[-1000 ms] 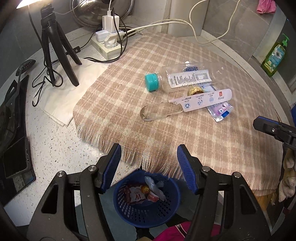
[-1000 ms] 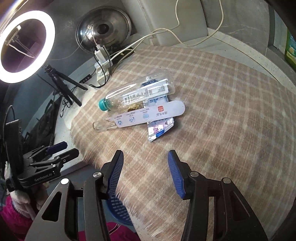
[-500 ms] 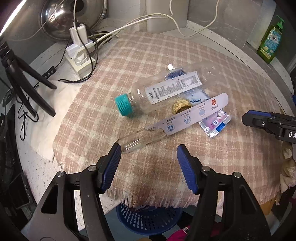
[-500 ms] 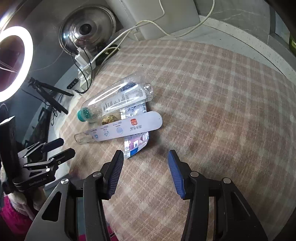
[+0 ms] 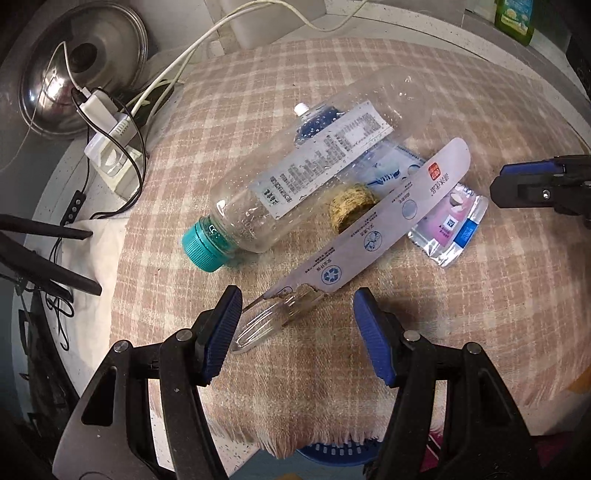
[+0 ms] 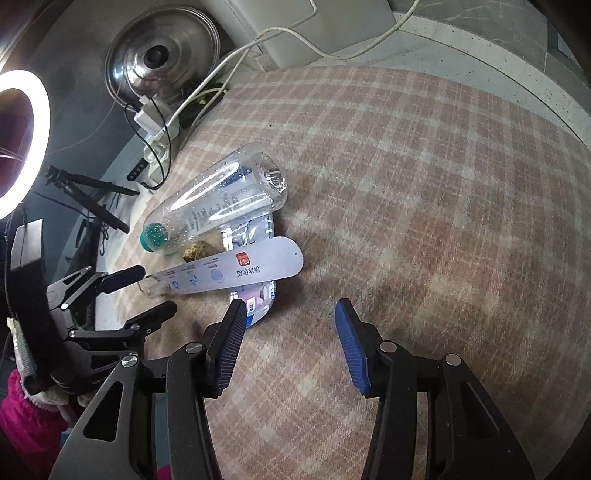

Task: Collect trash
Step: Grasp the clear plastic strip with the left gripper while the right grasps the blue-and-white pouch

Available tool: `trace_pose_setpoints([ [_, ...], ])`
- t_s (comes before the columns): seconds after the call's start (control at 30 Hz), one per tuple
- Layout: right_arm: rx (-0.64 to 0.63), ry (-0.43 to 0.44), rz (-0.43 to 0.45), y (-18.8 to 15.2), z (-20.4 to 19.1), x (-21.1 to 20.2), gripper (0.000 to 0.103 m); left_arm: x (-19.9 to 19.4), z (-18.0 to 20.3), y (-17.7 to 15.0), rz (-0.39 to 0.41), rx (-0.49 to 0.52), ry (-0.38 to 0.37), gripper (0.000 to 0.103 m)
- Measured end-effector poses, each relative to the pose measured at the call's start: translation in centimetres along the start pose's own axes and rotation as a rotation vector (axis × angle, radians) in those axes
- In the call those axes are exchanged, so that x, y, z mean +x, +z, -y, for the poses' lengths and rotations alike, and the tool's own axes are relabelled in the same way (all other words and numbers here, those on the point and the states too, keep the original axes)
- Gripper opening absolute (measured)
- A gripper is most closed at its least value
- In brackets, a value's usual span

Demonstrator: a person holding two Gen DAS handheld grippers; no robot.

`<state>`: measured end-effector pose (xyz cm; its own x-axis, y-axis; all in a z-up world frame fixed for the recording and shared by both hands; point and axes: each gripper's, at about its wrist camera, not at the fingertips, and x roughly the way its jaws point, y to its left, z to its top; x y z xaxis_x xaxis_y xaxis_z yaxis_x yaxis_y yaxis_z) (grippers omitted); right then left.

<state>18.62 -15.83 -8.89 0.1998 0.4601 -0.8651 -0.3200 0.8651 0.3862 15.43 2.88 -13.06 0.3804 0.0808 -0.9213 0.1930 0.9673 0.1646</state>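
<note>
My left gripper (image 5: pixel 295 325) hangs with its fingers apart over the near end of a long clear package with a white printed card (image 5: pixel 373 229), empty, the transparent tip of that package lying between the blue pads; my right gripper (image 6: pixel 290 343) is likewise spread and holds nothing, just beside the small foil sachet (image 6: pixel 256 301). All the trash I can see remains on the checked cloth (image 6: pixel 424 184) covering the desk: a clear plastic bottle with a teal cap (image 5: pixel 295 181) on its side, a crumpled gold ball (image 5: pixel 349 210) tucked against it, a blue-printed pouch (image 5: pixel 384 166) beneath the bottle, the long package laid across them, and the pink-and-silver sachet at its far side. By my reckoning the pile is yet to be cleared, and the long package looks like the first pick for the left fingers. The left view alone shows the rim of a blue basket (image 5: pixel 332 448) below the fringed edge of the cloth, the likely destination; its contents are hidden here. It also shows a green soap bottle (image 5: pixel 515 14) at the far corner. The right view alone shows the lit ring light (image 6: pixel 22 144) and the bottle's base, with the left gripper reaching in from the side
</note>
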Motion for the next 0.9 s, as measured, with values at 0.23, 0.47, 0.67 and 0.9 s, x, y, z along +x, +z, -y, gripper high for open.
trace_pose_setpoints([
  [0.23, -0.008, 0.015, -0.027, 0.3, -0.1, 0.9, 0.048, 1.5, 0.6, 0.7, -0.016, 0.047, 0.018, 0.065],
  [0.47, -0.007, 0.027, -0.046, 1.0, 0.1, 1.8, 0.048, 2.2, 0.0, 1.4, -0.015, 0.039, -0.018, 0.065],
  [0.67, -0.004, 0.040, -0.055, 1.1, 0.5, 1.9, 0.048, 2.4, -0.8, 1.3, -0.021, 0.005, -0.083, 0.037],
  [0.9, 0.004, 0.059, -0.068, 1.0, 0.6, 2.3, 0.043, 2.2, -0.6, 1.2, -0.018, -0.004, -0.096, 0.019],
])
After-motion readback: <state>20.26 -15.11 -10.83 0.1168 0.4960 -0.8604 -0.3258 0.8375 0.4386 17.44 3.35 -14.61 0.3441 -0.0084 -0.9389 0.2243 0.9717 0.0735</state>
